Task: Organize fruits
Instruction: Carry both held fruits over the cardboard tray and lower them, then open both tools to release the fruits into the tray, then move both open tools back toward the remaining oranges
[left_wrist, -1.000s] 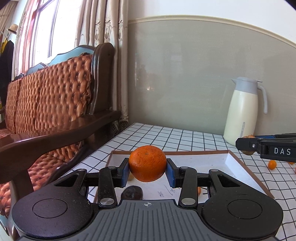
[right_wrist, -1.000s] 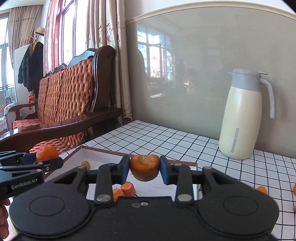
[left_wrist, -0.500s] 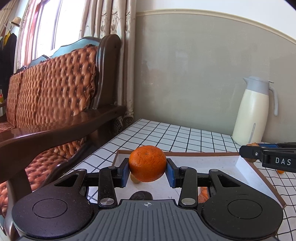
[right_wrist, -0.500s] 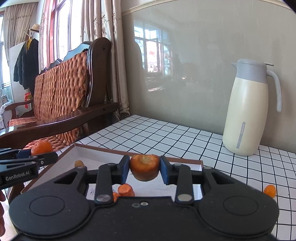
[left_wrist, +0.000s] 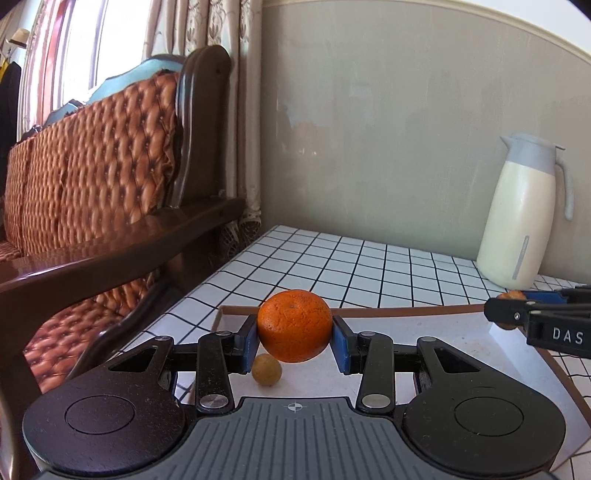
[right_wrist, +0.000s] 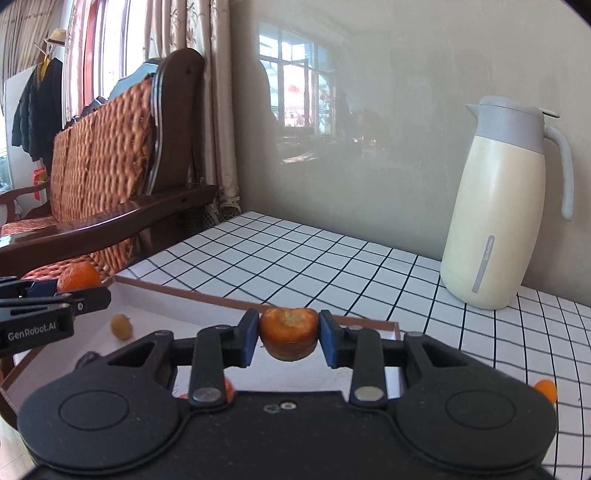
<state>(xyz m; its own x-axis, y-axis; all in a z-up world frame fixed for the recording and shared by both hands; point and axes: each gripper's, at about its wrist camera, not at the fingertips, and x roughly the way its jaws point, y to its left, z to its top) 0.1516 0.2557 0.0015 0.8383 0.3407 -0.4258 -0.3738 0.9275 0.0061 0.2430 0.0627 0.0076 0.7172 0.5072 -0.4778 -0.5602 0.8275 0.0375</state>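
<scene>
In my left hand-held gripper I clamp a round, dimpled orange mandarin between the blue pads, held across its widest part so it cannot roll out. It hangs over the near left corner of the shallow white tray with a brown rim, because that tray looks like the place where the fruits are being gathered. Just below and slightly left of my mandarin, a small tan round fruit already lies on the tray floor, so I judge I need to set mine down beside it, not on top.

My right hand-held gripper is closed on a smaller, squat orange fruit with a rough pale top, likewise above the tray, toward its right side. I keep the two loads well apart so they will not knock together on release. Out past it to the right, a small orange fruit lies loose on the white bench with black grid lines, not yet collected.

Farther ahead of both, a cream jug with a grey lid and handle stands near the wall, clear of my path.
</scene>
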